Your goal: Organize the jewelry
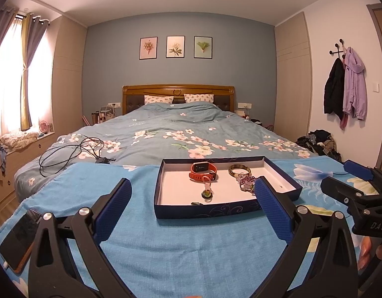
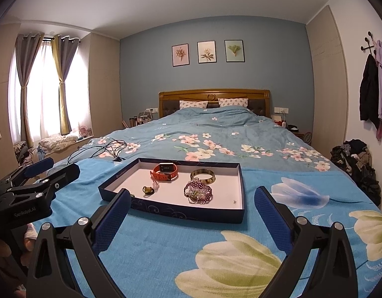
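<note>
Claws level above blue towel [image 1: 191,248]: left claw [image 1: 192,203] released, right claw [image 2: 192,211] released, facing tray [image 2: 181,212].

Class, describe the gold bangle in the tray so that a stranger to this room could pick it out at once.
On the bright blue floral blanket at the foot of the bed lies a shallow dark blue tray with a white floor. Toward its far side, right of the orange-strapped smartwatch, lies the gold bangle: the only plain rigid hoop, unlike the purple beaded bracelets just in front.
</note>
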`<state>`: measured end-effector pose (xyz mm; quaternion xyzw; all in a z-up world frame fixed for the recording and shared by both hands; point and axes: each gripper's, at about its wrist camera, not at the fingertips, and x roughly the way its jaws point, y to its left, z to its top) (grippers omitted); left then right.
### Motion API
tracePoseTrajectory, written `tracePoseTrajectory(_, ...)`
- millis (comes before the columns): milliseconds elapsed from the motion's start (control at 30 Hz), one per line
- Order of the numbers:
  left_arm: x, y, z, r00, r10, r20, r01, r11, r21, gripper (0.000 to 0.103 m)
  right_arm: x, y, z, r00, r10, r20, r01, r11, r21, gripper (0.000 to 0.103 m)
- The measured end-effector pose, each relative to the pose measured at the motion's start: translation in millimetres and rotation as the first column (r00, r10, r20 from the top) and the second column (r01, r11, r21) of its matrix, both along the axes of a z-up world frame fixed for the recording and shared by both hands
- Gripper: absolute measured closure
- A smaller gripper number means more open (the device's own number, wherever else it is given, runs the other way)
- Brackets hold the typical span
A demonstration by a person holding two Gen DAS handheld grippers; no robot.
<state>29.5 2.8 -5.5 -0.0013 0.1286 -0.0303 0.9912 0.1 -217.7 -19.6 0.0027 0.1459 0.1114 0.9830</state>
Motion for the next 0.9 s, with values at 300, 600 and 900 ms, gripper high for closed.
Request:
tracePoseTrajectory(300, -0.4, -6.7, -0.8, 0.999, -0.009, 0.037, 0.009, 1.000, 0.000, 0.006, -1.0, -2.0, 3.5, 0.999, -0.008, 0.049, 0.007, 1.000, 0.009, 0.007)
tracePoseTrajectory(600, -0.8, -4.5, -0.5, 0.998, -0.006, 0.059, 0.006, 1.000, -0.008, 0.006, -0.5, -4.1, 4.6, 0.996, -0.021, 0.082, 0.019, 1.000, 0.020, 0.007)
tracePoseTrajectory(900, -1.2, -5.9, -1.2, 0.998, -0.006, 0.058, 0.006, 1.000, -0.007, 0.006, -0.1, -4.9, 5.1, 0.996, -0.021, 0.086, 0.019, 1.000, 0.023, 0.007)
